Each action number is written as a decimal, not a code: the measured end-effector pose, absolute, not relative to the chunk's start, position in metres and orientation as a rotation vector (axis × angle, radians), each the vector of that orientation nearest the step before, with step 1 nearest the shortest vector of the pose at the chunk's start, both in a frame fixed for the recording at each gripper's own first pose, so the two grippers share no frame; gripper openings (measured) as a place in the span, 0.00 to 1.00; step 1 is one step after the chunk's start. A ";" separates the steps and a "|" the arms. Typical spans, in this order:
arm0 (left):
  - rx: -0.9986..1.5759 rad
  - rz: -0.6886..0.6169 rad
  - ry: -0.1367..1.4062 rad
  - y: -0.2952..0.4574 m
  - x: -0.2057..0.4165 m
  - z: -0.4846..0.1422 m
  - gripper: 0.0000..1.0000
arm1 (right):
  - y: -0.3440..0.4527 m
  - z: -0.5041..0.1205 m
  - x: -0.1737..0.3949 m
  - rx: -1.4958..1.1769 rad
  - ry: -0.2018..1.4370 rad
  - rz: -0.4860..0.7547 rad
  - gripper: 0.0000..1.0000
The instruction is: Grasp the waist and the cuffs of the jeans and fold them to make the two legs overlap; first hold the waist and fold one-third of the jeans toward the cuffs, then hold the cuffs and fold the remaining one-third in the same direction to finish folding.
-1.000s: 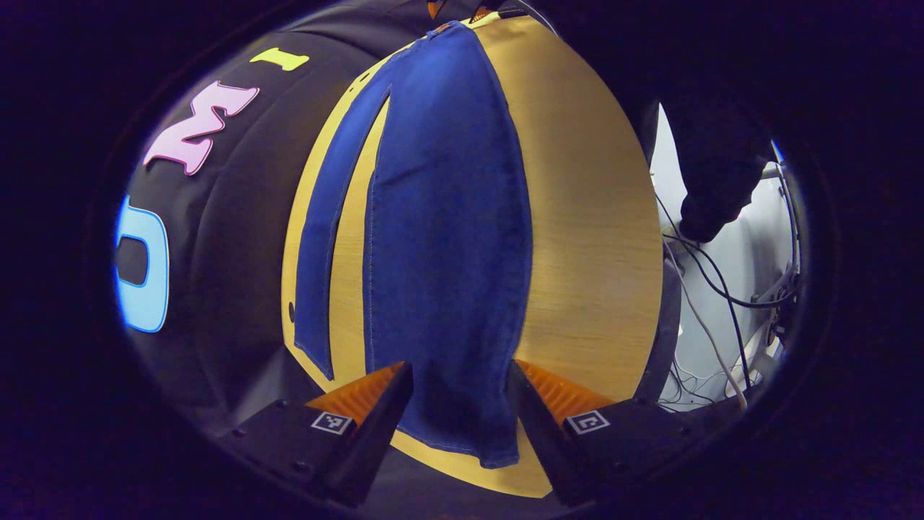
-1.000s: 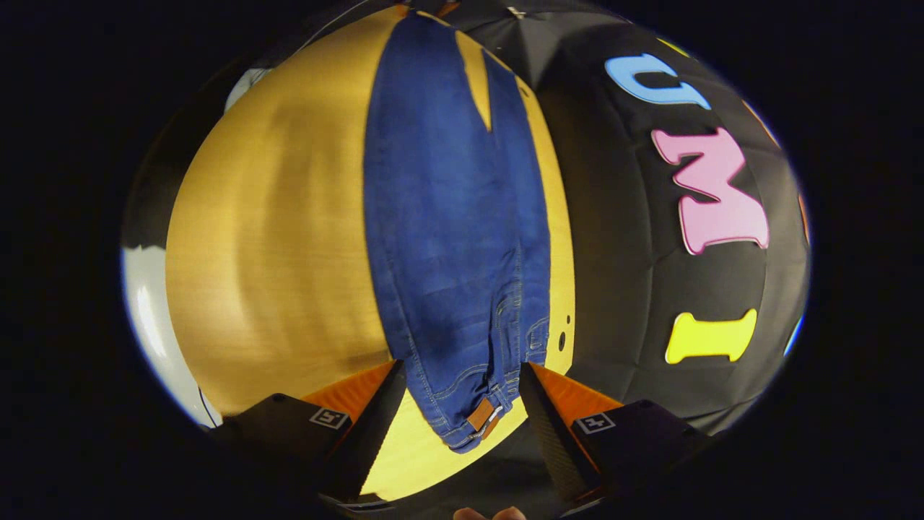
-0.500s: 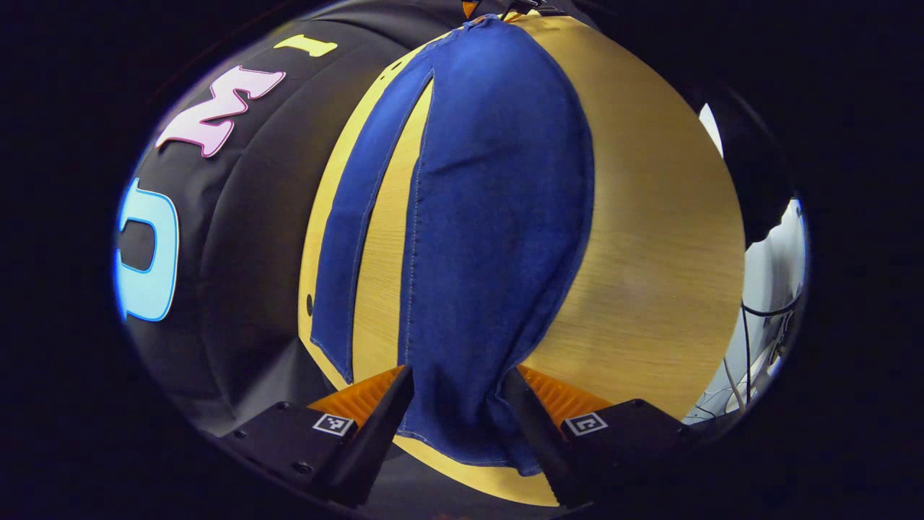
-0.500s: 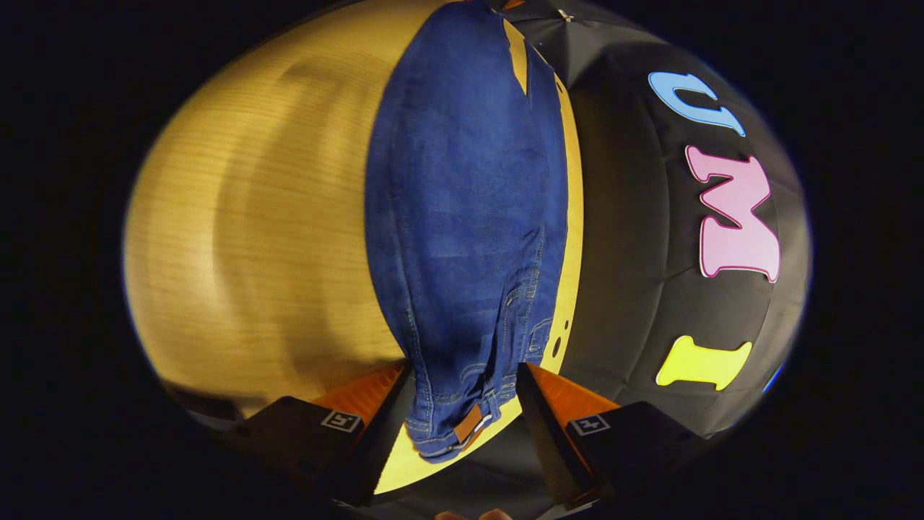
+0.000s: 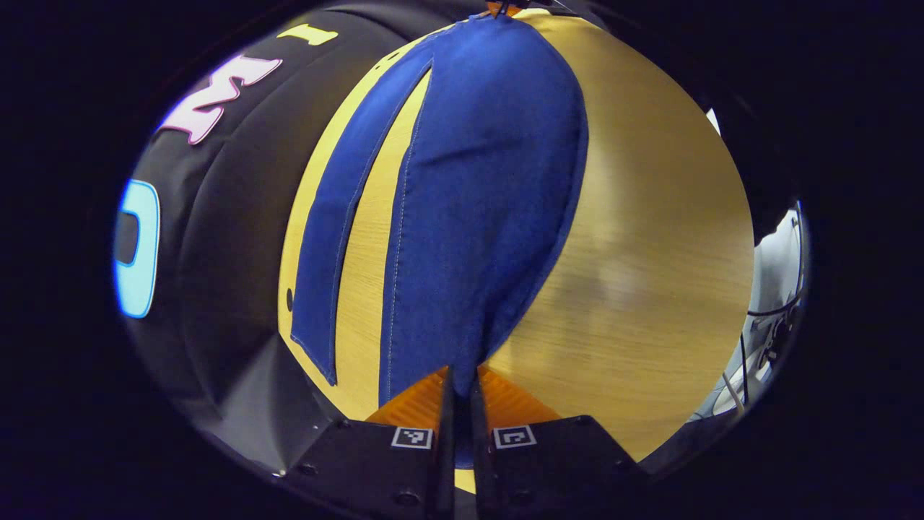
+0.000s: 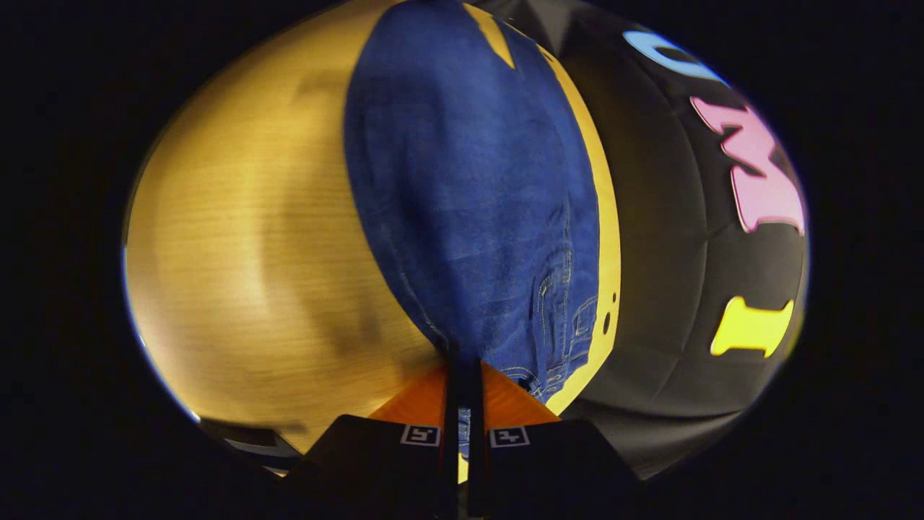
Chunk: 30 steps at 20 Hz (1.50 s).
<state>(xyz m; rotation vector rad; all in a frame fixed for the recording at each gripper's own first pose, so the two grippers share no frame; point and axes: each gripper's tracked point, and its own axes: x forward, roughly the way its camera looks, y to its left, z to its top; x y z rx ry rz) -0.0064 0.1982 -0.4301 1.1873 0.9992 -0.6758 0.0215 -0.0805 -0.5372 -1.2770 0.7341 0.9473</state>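
With the left claw [image 5: 460, 393] pinched tight on the cuff end of the near leg and the right claw [image 6: 462, 379] pinched tight on the waist edge, the dark blue denim jeans [image 5: 476, 217] lie flat and lengthwise on the pale yellow wooden bench [image 5: 650, 238], their two legs parted by a strip of bare wood. To do this step well, I judge both ends should rise together and travel sideways at one pace, so the held leg lands squarely over the far leg [image 5: 339, 217]. Keeping the cloth taut between the claws should stop sagging at mid-length, and the seams ought to line up before release.
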 end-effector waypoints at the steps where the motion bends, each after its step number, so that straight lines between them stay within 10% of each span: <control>1: 1.154 -0.674 1.010 0.199 -0.004 -0.428 0.16 | -0.080 -0.536 0.023 -1.260 0.746 0.939 0.09; 14: 0.798 -0.424 1.054 0.221 0.090 -0.365 0.14 | -0.055 -0.453 0.088 -0.916 0.769 0.658 0.10; 21: 0.773 -0.513 1.108 0.201 0.128 -0.325 0.14 | -0.043 -0.414 0.152 -0.680 0.828 0.586 0.09; 30: 0.649 -0.531 1.262 0.219 0.217 -0.364 0.14 | -0.029 -0.471 0.232 -0.430 1.237 0.554 0.10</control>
